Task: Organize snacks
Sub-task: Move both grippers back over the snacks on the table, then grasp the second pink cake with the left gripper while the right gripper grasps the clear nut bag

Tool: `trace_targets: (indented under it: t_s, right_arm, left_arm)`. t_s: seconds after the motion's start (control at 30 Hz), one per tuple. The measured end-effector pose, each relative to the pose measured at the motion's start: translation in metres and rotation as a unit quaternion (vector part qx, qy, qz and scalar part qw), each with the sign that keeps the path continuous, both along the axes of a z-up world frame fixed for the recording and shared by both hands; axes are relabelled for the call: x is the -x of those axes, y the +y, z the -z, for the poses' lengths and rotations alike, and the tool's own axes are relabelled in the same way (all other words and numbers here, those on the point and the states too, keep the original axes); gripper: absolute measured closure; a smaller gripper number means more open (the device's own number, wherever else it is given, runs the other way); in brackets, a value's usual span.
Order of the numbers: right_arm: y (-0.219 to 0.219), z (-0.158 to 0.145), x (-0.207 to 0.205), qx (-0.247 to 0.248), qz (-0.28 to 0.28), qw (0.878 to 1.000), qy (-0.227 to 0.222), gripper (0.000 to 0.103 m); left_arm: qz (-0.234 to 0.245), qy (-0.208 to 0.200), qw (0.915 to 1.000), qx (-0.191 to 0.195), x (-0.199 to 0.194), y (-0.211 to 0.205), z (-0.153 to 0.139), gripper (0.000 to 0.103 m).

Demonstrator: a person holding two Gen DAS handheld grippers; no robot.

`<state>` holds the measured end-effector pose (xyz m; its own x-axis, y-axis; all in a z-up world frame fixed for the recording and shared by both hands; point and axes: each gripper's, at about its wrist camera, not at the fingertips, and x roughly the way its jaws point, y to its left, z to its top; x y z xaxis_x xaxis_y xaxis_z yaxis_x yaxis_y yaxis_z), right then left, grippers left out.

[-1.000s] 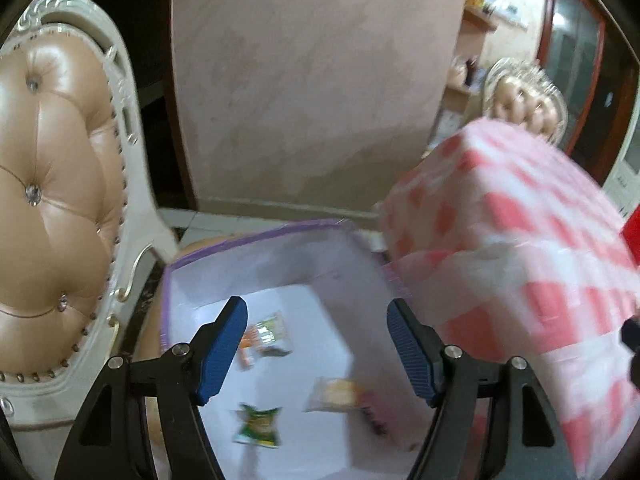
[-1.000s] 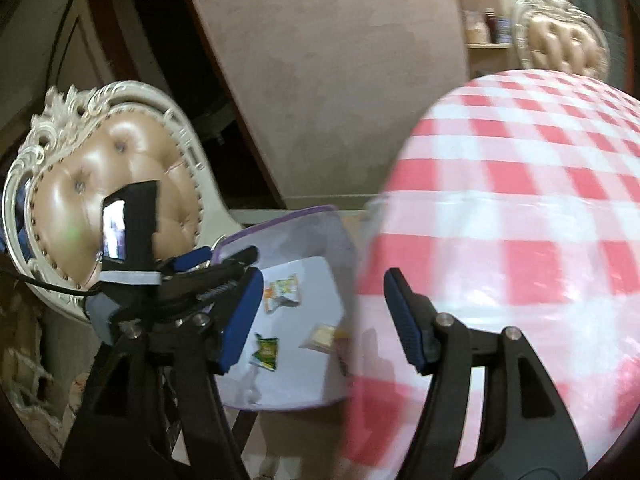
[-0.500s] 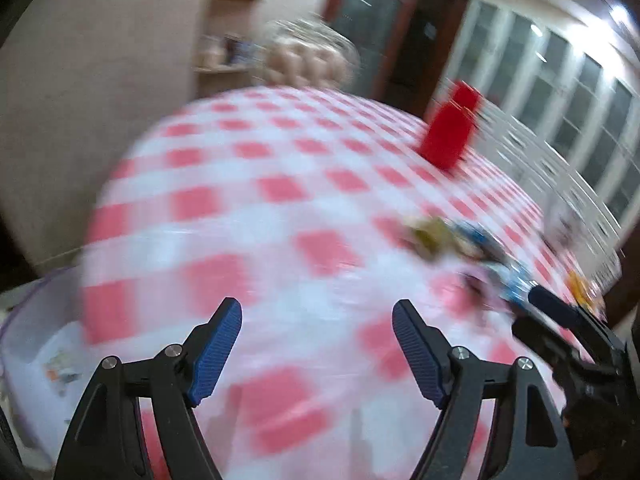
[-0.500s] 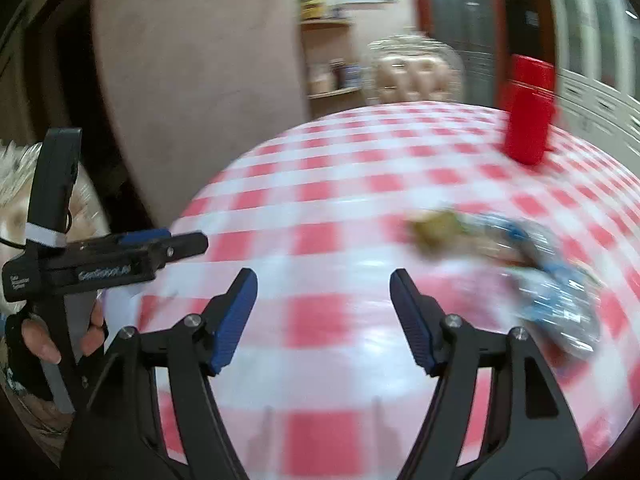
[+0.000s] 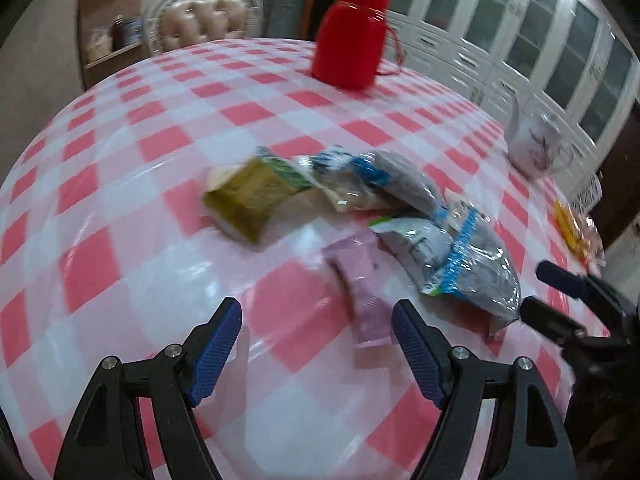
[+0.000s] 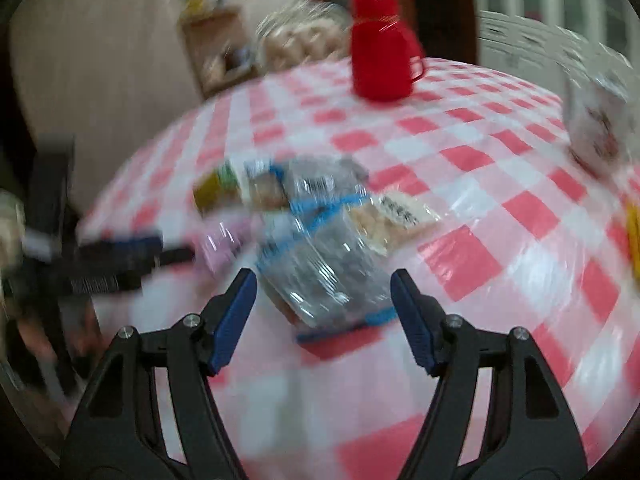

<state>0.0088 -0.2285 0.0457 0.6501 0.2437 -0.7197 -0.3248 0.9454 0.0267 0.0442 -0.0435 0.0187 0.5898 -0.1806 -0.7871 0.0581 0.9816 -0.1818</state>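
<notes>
The left gripper (image 5: 317,344) hangs over a round table (image 5: 120,184) covered in a red-and-white checked cloth, its 2 blue-padded fingers spread apart with only cloth showing in the gap. A pale purple packet (image 5: 360,284) lies just ahead of the right-hand pad, close to it but not pinched. The right gripper (image 6: 323,316) is likewise spread, empty, and aimed at the same heap; a clear bag with blue bands (image 6: 320,264) sits just past its fingertips, apart from both pads. Both sets of jaws have just been opening, with nothing between them.

The snacks lie in a loose pile near the middle of the table: an olive-green packet (image 5: 250,196) at the left end, a white-and-blue pouch (image 5: 344,180) beside it, a grey pouch (image 5: 412,240) and the banded clear bag overlapping toward the right. In the right wrist view the pile is smeared by motion (details of the wrappers cannot be read there).

Beyond the pile stands a red jug (image 5: 350,36), well apart from it. A white teapot (image 5: 534,146) sits near the far right rim, and an orange-yellow wrapper (image 5: 576,230) lies at the table's right edge. A tufted chair (image 5: 204,20) stands behind the table
</notes>
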Motion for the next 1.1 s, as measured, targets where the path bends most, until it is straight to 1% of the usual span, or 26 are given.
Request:
trace_targets:
  t_s: [0.07,0.1,0.17,0.2,0.27,0.3,0.37,0.47,0.6,0.7,0.83,0.9,0.97,1.0,1.03,1.07,1.1]
  right_arm:
    - [-0.003,0.006,-0.004,0.021,-0.018,1.0,0.007,0.031]
    - [-0.004,0.008,-0.007,0.023,-0.025,0.999,0.011,0.03]
    - [-0.008,0.011,-0.011,0.026,-0.039,0.999,0.017,0.029]
    - [-0.008,0.014,-0.014,0.025,-0.047,0.998,0.021,0.027]
    - [-0.009,0.018,-0.02,0.018,-0.069,0.997,0.033,0.026]
    - [-0.011,0.019,-0.022,0.016,-0.074,0.996,0.037,0.025]
    - [-0.012,0.025,-0.023,0.016,-0.083,0.995,0.046,0.022]
    - [-0.012,0.029,-0.031,0.006,-0.096,0.993,0.065,0.022]
    - [-0.003,0.032,-0.036,0.015,-0.113,0.991,0.069,0.021]
    - [0.003,0.034,-0.032,0.03,-0.125,0.99,0.064,0.021]
    - [0.006,0.033,-0.027,0.041,-0.117,0.991,0.048,0.021]
    - [0.004,0.032,-0.026,0.043,-0.108,0.992,0.042,0.025]
    - [0.003,0.031,-0.026,0.042,-0.103,0.993,0.042,0.03]
    - [0.003,0.031,-0.025,0.046,-0.099,0.993,0.04,0.032]
    - [0.004,0.031,-0.024,0.05,-0.095,0.993,0.039,0.032]
    - [0.005,0.031,-0.024,0.052,-0.092,0.994,0.039,0.034]
    - [0.005,0.031,-0.022,0.053,-0.087,0.994,0.038,0.035]
  left_arm:
    - [0.006,-0.003,0.9998,-0.016,0.0,-0.007,0.002,0.025]
    - [0.011,-0.001,0.9997,-0.021,-0.002,-0.011,0.003,0.025]
    - [0.024,0.012,0.9995,-0.017,-0.008,-0.018,0.008,0.025]
    - [0.027,0.015,0.9994,-0.019,-0.011,-0.02,0.009,0.025]
    - [0.032,0.01,0.9987,-0.038,-0.012,-0.026,0.01,0.025]
    - [0.036,0.008,0.9985,-0.041,-0.013,-0.028,0.01,0.025]
    - [0.043,0.012,0.9983,-0.039,-0.016,-0.028,0.011,0.024]
    - [0.046,0.011,0.9982,-0.036,-0.022,-0.026,0.01,0.024]
    - [0.052,0.006,0.9972,-0.055,-0.029,-0.028,0.012,0.024]
    - [0.059,-0.002,0.9957,-0.071,-0.031,-0.031,0.014,0.024]
    - [0.06,-0.009,0.9964,-0.059,-0.031,-0.028,0.014,0.026]
    - [0.061,-0.011,0.9962,-0.062,-0.031,-0.027,0.014,0.031]
    - [0.064,-0.016,0.9949,-0.076,-0.029,-0.03,0.014,0.045]
    - [0.07,-0.019,0.9943,-0.079,-0.028,-0.031,0.013,0.05]
    - [0.078,-0.024,0.9935,-0.08,-0.026,-0.034,0.013,0.06]
    - [0.083,-0.026,0.993,-0.081,-0.024,-0.035,0.012,0.066]
    - [0.086,-0.028,0.9924,-0.082,-0.022,-0.037,0.012,0.069]
